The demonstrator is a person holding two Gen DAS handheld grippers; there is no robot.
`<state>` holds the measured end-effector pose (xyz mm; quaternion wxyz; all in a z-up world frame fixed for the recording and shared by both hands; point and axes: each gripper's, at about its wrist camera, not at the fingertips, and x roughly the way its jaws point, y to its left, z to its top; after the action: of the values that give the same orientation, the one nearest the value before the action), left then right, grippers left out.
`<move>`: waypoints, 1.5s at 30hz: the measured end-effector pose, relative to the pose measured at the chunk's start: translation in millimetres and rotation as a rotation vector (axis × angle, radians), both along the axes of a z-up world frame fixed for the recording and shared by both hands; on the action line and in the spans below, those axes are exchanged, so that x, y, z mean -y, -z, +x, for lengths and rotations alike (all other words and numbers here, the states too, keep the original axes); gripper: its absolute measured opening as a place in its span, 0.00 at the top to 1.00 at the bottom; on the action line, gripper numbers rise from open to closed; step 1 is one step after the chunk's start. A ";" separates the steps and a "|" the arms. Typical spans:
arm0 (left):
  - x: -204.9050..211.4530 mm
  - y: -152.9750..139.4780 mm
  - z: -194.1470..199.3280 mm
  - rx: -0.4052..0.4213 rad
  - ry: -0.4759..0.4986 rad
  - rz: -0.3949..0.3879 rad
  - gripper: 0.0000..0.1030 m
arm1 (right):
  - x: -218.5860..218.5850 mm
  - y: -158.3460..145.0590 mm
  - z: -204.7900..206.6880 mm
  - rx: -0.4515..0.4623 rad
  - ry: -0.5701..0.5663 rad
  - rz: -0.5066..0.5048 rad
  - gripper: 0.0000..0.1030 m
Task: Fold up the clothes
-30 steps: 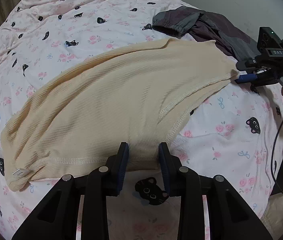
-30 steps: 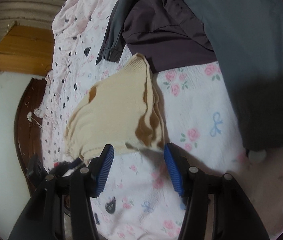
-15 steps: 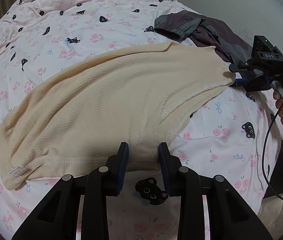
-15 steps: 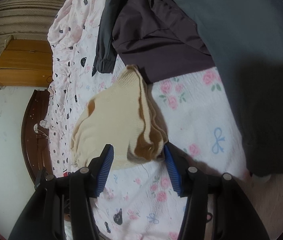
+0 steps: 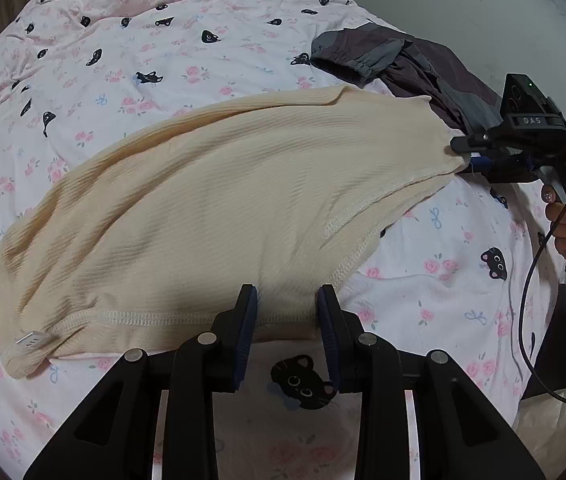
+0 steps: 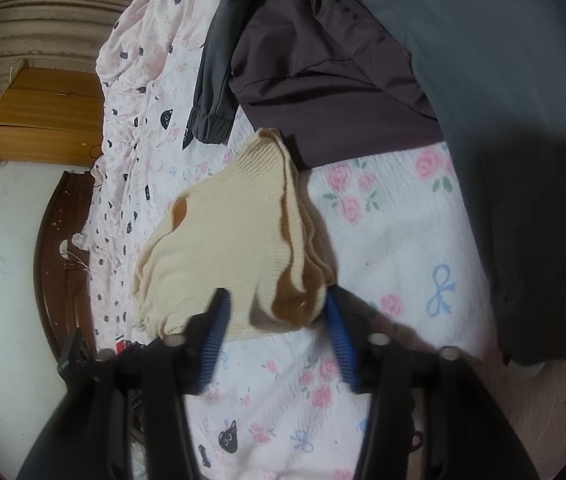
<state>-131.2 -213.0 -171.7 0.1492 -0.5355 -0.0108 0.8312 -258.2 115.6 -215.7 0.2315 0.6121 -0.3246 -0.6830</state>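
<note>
Lying across the pink cat-print bedspread (image 5: pixel 187 28), the cream ribbed top (image 5: pixel 223 216) stretches from about 8 o'clock to 2 o'clock in the left wrist view, its stitched hem running into the spread fingers of the left gripper (image 5: pixel 286 312) at 6 o'clock. At 3 o'clock the right gripper (image 5: pixel 479 160) meets the top's far corner, and its own camera shows the right gripper (image 6: pixel 277 320) with fingers apart around the bunched fabric. Dark clothes (image 6: pixel 335 80) lie just beyond, toward 12 o'clock.

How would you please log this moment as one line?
left claw: open at hem | right claw: open at corner | cream ribbed knit garment: flat on bed
</note>
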 end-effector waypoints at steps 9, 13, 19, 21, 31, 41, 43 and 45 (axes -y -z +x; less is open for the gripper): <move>2.6 -2.3 0.1 0.001 -0.007 0.017 0.73 | -5.4 -4.2 4.6 -0.022 0.004 0.002 0.89; 9.4 -8.1 -2.3 -0.019 -0.030 0.035 0.73 | -4.6 -17.2 4.5 -0.054 -0.001 0.001 0.89; 23.2 -19.3 -17.7 -0.045 -0.115 0.133 0.73 | -1.9 -35.5 2.0 -0.092 -0.021 0.016 0.89; 25.6 -22.9 -23.3 -0.055 -0.136 0.165 0.73 | 0.7 -40.2 1.8 -0.101 -0.031 0.028 0.89; -3.3 2.0 -22.0 -0.019 -0.109 0.017 0.73 | 10.2 -66.0 -0.4 -0.152 -0.072 0.063 0.89; -0.3 -6.3 -15.6 -0.018 -0.099 0.049 0.69 | 51.7 -108.9 -7.0 -0.247 -0.178 0.114 0.89; 0.3 -5.8 -14.1 -0.010 -0.097 0.043 0.69 | 61.3 -115.5 -8.3 -0.261 -0.201 0.125 0.89; 4.7 -8.4 -11.8 -0.005 -0.100 0.052 0.69 | 71.9 -121.8 -9.6 -0.274 -0.225 0.136 0.89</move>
<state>-143.0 -217.7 -163.3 0.1212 -0.5281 -0.0589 0.8384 -267.8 43.7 -93.9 0.3065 0.5601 -0.1729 -0.7500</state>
